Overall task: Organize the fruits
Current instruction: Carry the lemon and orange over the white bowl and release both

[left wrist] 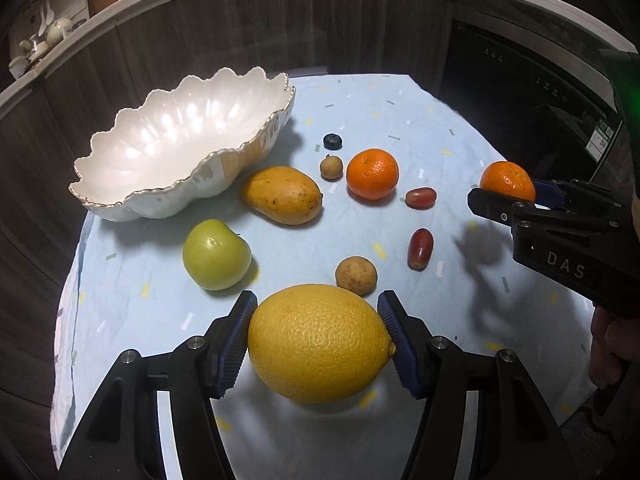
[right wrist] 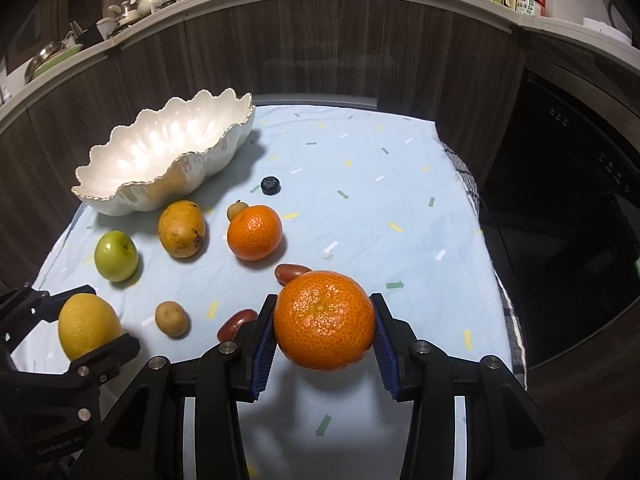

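My left gripper (left wrist: 318,322) is shut on a yellow lemon (left wrist: 320,344) and holds it above the near table edge; it also shows in the right wrist view (right wrist: 88,330). My right gripper (right wrist: 324,320) is shut on an orange mandarin (right wrist: 325,320), seen from the left wrist view (left wrist: 507,182) raised at the right. An empty white scalloped bowl (left wrist: 176,140) stands at the back left. On the cloth lie a green apple (left wrist: 216,254), a mango (left wrist: 282,196), a second mandarin (left wrist: 372,174), two red grapes (left wrist: 420,248), two longans (left wrist: 356,274) and a blueberry (left wrist: 333,141).
The table carries a light blue patterned cloth (right wrist: 360,184). Dark wood cabinet fronts (right wrist: 320,40) curve behind it, with a black appliance (right wrist: 568,208) to the right. A shelf above holds dishes and bottles.
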`<control>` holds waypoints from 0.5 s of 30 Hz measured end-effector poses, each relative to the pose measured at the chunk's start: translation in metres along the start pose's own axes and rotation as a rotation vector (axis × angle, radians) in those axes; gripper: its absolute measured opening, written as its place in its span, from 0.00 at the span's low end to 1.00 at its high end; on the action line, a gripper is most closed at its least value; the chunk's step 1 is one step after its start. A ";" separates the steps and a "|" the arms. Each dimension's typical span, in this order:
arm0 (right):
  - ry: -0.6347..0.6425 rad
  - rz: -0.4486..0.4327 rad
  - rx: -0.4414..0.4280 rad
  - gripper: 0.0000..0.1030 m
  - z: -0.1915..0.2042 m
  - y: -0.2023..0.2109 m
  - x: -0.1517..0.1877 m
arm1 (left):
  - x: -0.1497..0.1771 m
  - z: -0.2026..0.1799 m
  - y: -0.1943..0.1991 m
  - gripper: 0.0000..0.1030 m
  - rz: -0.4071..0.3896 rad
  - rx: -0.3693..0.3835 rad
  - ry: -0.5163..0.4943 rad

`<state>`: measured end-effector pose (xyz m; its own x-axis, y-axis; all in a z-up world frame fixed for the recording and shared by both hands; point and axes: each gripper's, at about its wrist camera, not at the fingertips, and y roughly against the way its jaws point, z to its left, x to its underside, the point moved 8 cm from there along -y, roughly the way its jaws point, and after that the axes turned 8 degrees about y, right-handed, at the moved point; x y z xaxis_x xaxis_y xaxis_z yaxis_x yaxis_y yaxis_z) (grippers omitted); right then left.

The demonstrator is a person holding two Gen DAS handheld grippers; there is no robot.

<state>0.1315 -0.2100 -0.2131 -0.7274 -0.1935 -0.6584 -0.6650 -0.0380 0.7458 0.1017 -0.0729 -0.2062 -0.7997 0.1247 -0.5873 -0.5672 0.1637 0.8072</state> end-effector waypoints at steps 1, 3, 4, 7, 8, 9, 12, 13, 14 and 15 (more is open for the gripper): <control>-0.001 -0.002 0.000 0.43 0.000 0.002 -0.001 | -0.001 0.000 0.002 0.60 -0.008 0.001 0.001; -0.002 -0.005 -0.002 0.43 0.001 0.004 -0.002 | -0.003 0.001 0.007 0.59 -0.024 -0.001 0.000; -0.003 -0.006 -0.004 0.43 0.002 0.006 -0.001 | -0.005 0.001 0.009 0.59 -0.029 -0.001 0.001; -0.003 -0.014 -0.007 0.43 0.003 0.010 -0.004 | -0.008 0.002 0.013 0.59 -0.041 -0.002 0.004; -0.001 -0.017 -0.007 0.43 0.004 0.011 -0.005 | -0.009 0.003 0.015 0.59 -0.045 -0.003 0.004; 0.000 -0.019 -0.007 0.43 0.004 0.013 -0.007 | -0.009 0.004 0.015 0.59 -0.047 -0.003 0.005; 0.004 -0.027 -0.008 0.43 0.006 0.016 -0.012 | -0.014 0.006 0.019 0.59 -0.059 -0.006 0.008; 0.006 -0.030 -0.008 0.43 0.007 0.017 -0.013 | -0.016 0.007 0.021 0.59 -0.064 -0.007 0.012; 0.010 -0.035 -0.009 0.43 0.008 0.019 -0.017 | -0.018 0.008 0.022 0.59 -0.068 -0.008 0.014; 0.013 -0.039 -0.010 0.43 0.009 0.020 -0.020 | -0.020 0.009 0.024 0.59 -0.072 -0.010 0.015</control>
<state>0.1312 -0.1984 -0.1861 -0.6988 -0.2042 -0.6856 -0.6910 -0.0552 0.7208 0.1059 -0.0625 -0.1759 -0.7594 0.0977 -0.6433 -0.6257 0.1617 0.7632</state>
